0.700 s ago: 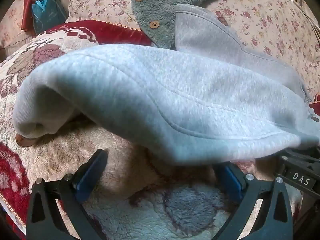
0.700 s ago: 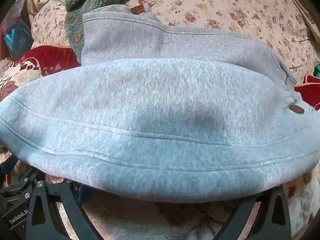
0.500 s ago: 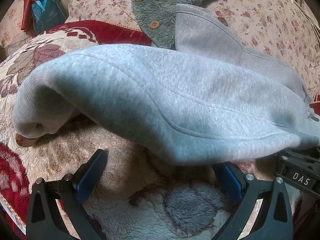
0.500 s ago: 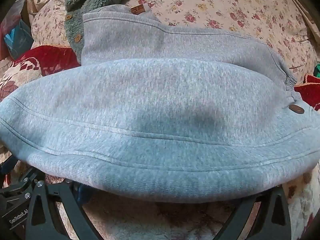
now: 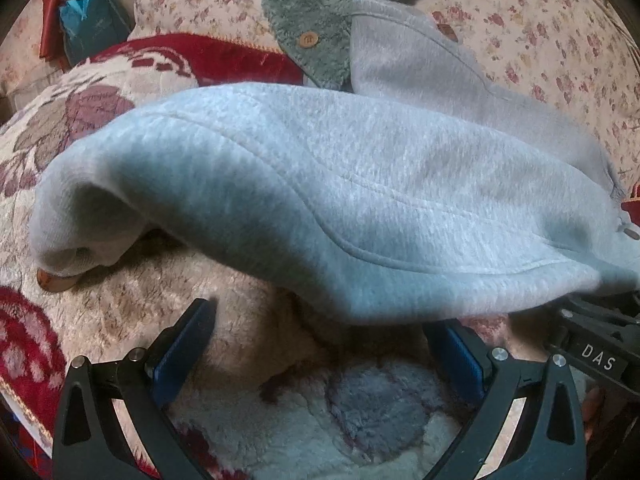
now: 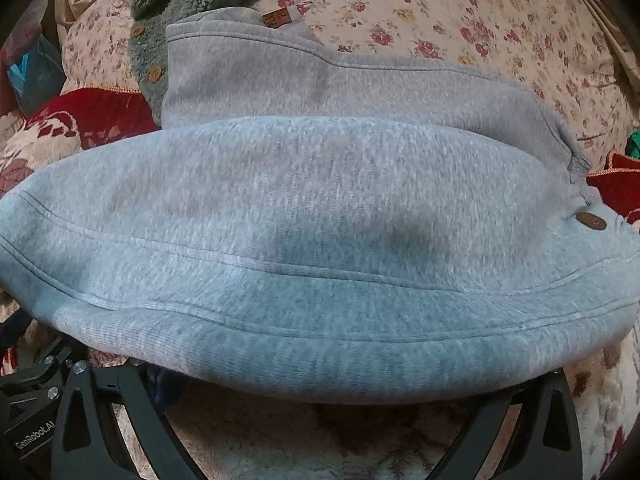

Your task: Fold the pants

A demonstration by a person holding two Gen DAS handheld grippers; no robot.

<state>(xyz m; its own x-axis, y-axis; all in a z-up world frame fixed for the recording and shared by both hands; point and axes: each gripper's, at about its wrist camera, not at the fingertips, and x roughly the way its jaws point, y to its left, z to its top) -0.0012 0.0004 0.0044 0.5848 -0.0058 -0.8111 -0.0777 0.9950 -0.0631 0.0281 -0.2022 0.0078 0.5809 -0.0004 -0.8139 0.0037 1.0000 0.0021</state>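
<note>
I have the grey fleece pants filling the middle of both views, lying on a plush floral blanket over what looks like a bed or sofa. One layer is already doubled forward over the other; the lower layer shows beyond it toward 12 o'clock, with a small leather tag at its far edge.

My left tongs are spread wide and hold nothing: the left blue pad is bare over the blanket, and the right one sits just under the overhanging front edge of the cloth. For the right tongs I can see both black arms standing well apart, but the fingertips are hidden under the ribbed band, so I cannot tell whether they pinch anything.

I judge this fabric thick, soft and fairly heavy for its bulk. It will sag and drape rather than hold a crease, and the brushed surface should grip the pads well, with nothing fragile to worry about. The stiffest and safest purchase looks to be the ribbed band along the near edge at 6 o'clock, or the stitched seam just above it. At 9 o'clock in the left view the rolled fold end looks puffy, so I would pinch through both layers there or the top one may slide off.

A green fleece garment with wooden buttons lies beyond at 12 o'clock, touching the far end of the pants.
</note>
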